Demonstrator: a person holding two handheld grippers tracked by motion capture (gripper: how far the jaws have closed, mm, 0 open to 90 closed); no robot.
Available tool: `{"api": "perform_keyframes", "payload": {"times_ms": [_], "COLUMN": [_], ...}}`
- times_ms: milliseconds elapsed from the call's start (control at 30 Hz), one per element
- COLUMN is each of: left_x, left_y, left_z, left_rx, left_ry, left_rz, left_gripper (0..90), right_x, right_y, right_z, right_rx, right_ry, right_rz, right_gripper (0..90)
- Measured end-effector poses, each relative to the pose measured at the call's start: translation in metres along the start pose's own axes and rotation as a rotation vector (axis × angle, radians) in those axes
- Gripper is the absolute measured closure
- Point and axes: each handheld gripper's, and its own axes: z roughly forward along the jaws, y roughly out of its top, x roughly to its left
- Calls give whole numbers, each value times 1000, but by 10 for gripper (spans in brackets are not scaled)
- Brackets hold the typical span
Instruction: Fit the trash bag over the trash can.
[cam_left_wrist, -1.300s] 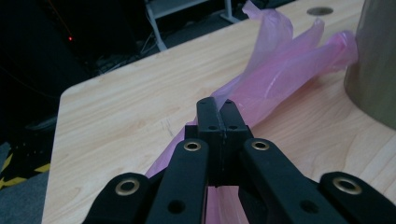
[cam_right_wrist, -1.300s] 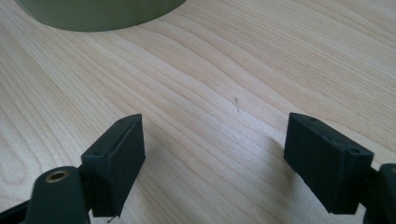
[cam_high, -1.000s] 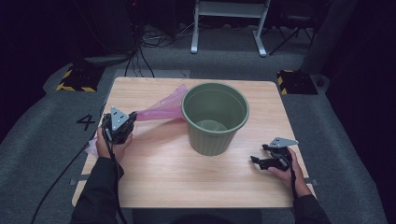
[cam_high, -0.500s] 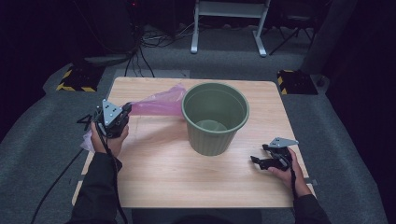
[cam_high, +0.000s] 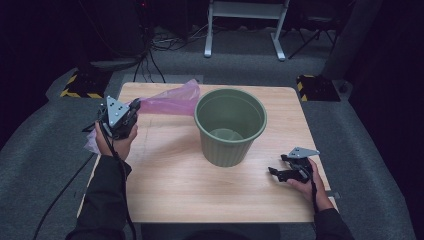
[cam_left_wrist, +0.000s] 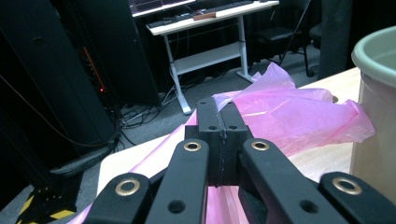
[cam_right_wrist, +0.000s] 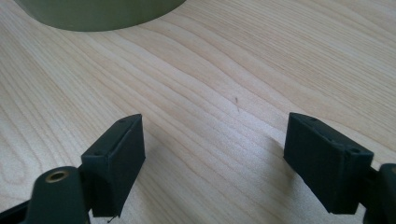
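A thin pink plastic bag (cam_high: 172, 100) stretches from my left gripper (cam_high: 133, 106) toward the rim of a green plastic bin (cam_high: 230, 125) standing mid-table. In the left gripper view the jaws are pressed together (cam_left_wrist: 219, 119) with the pink bag (cam_left_wrist: 299, 116) pinched between them, and the bin's wall (cam_left_wrist: 378, 93) rises at the right. A fold of the bag hangs below the hand at the table's left edge. My right gripper (cam_high: 276, 172) rests low over the wood at the front right, jaws wide apart (cam_right_wrist: 212, 158) with bare tabletop between them; the bin's base (cam_right_wrist: 93, 11) lies beyond.
The wooden table (cam_high: 175, 185) has bare wood in front of the bin. Behind it stand a white desk frame (cam_high: 245, 20) and floor cables (cam_high: 155, 47). Yellow-black striped blocks (cam_high: 80, 87) sit on the grey floor by the far corners.
My left hand has risen and drawn back to the left, lifting the pink bag's gathered end off the table. The right hand and the bin have kept still.
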Motion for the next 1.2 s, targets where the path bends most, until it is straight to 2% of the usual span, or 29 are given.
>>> {"api": "perform_keyframes", "payload": {"times_ms": [333, 400, 700, 800, 867, 933, 1000, 1133, 1200], "left_x": [8, 12, 12, 15, 21, 24, 30, 31, 27], "left_y": [25, 32, 52, 58, 67, 70, 77, 82, 86], "left_z": [-4, -7, -12, -12, -14, -15, -20, -24, -28], "left_rx": [-49, -71, -98, -107, -114, -117, -140, -155, -169], "left_ry": [12, 7, 14, 22, 47, 54, 65, 58, 44], "left_rz": [4, -13, 12, 10, 16, 16, -1, -7, 5], "left_gripper": [900, 900, 900, 900, 900, 900, 900, 900, 900], "right_x": [0, 0, 0, 0, 0, 0, 0, 0, 0], "right_y": [0, 0, 0, 0, 0, 0, 0, 0, 0], "right_z": [0, 0, 0, 0, 0, 0, 0, 0, 0], "right_rx": [0, 1, 0, 0, 1, 0, 0, 0, 0], "right_ry": [0, 0, 0, 0, 0, 0, 0, 0, 0], "right_rz": [0, 1, 0, 0, 1, 0, 0, 0, 0], "right_gripper": [205, 205, 205, 205, 205, 205, 205, 205, 205]}}
